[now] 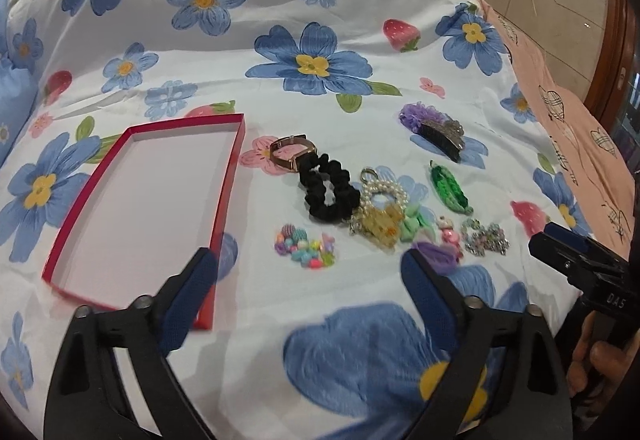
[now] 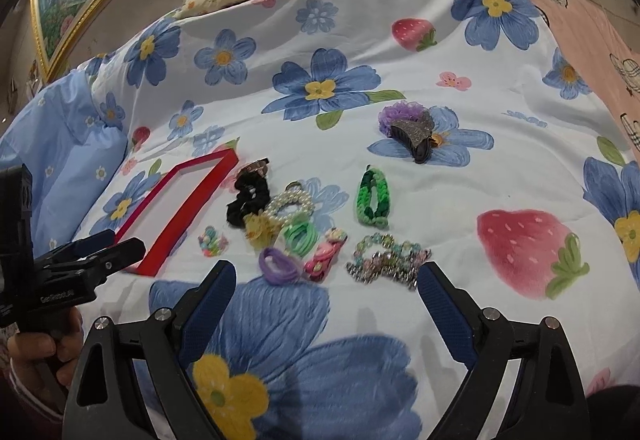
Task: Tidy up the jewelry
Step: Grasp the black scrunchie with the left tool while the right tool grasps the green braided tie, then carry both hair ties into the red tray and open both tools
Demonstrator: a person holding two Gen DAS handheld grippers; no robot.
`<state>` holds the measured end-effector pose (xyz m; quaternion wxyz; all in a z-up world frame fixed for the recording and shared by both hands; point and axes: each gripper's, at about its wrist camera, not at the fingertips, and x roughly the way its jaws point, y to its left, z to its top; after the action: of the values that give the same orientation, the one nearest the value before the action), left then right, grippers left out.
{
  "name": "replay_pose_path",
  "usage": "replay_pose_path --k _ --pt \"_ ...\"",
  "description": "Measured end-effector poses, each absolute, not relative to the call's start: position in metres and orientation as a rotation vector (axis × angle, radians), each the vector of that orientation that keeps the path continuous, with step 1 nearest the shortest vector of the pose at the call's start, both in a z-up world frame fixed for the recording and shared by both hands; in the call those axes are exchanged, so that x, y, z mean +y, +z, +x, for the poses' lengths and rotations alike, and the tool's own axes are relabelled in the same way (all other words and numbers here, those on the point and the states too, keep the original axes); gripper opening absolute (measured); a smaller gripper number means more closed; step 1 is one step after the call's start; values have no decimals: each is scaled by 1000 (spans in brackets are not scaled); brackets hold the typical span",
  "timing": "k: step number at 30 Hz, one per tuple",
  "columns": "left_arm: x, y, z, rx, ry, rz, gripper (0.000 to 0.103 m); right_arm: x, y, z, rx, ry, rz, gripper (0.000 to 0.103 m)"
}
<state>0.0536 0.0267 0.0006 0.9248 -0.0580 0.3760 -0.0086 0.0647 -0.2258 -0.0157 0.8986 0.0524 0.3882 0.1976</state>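
Nearest to hand, the left gripper [image 1: 308, 260] hangs over the flowered bedspread [image 1: 248, 320] with its jaws spread wide and nothing between them; the right gripper [image 2: 326, 276] is the same, released and empty. Both point down at a slant toward the jewelry, none of which has been boxed yet.

Just beyond the right gripper's tips lie a purple hair tie [image 2: 278, 265], a pink clip [image 2: 324, 254] and a sparkly bead bracelet [image 2: 386, 258], close together. Closing on one could easily drag a neighbour along, or pinch a fold of soft bedspread with it.

Ahead of the left gripper sits a small heap of loose coloured beads [image 1: 306, 247]. These look like the hardest pick: wide pads would likely scatter them across the cloth or lift only a few.

A little farther, a black scrunchie [image 1: 328, 190], a pearl bracelet [image 1: 386, 190] and a yellow flower clip [image 1: 380, 228] touch or overlap, with a rose-gold watch [image 1: 292, 152] against the scrunchie. Lifting any one may snag another.

The green braided band [image 1: 450, 186] lies apart, an easier grab.

The shallow red box [image 1: 148, 212] lies open and empty to the left. Its low rim rests on yielding bedding, so a careless drop could tip it or bounce pieces out.

Farthest, a dark claw clip on a purple scrunchie [image 1: 434, 128] calls for a longer reach.
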Motion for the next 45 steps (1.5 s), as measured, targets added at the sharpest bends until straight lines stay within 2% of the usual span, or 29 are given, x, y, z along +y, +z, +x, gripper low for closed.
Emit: replay_pose_path --k 5,10,13,16,20,23,28,30,31,34,45 --pt "30 0 83 786 -24 -115 87 -228 -20 95 839 395 138 69" --pt "33 -9 118 836 -32 -128 79 -227 -27 127 878 379 146 59" --pt "33 -19 138 876 -38 -131 69 -227 -36 149 906 355 143 55" --pt "33 -29 157 915 -39 -128 68 -227 -45 165 935 332 138 48" --pt "31 -43 177 962 -52 -127 64 -228 -60 185 984 314 147 46" --pt "30 -55 188 1003 -70 -135 53 -227 -69 193 1011 308 146 43" --pt "27 -68 199 1044 -110 -141 25 -223 -84 206 1053 289 114 40" --pt "25 -70 200 1049 -129 -143 15 -222 -86 207 1050 279 98 26" --pt "24 -70 199 1047 -140 -144 13 -221 -87 208 1049 274 88 12" --pt "23 -65 196 1028 -165 -146 9 -220 -85 207 1041 286 86 11" --pt "50 -24 162 931 -175 -222 8 -202 -50 194 970 360 121 10"
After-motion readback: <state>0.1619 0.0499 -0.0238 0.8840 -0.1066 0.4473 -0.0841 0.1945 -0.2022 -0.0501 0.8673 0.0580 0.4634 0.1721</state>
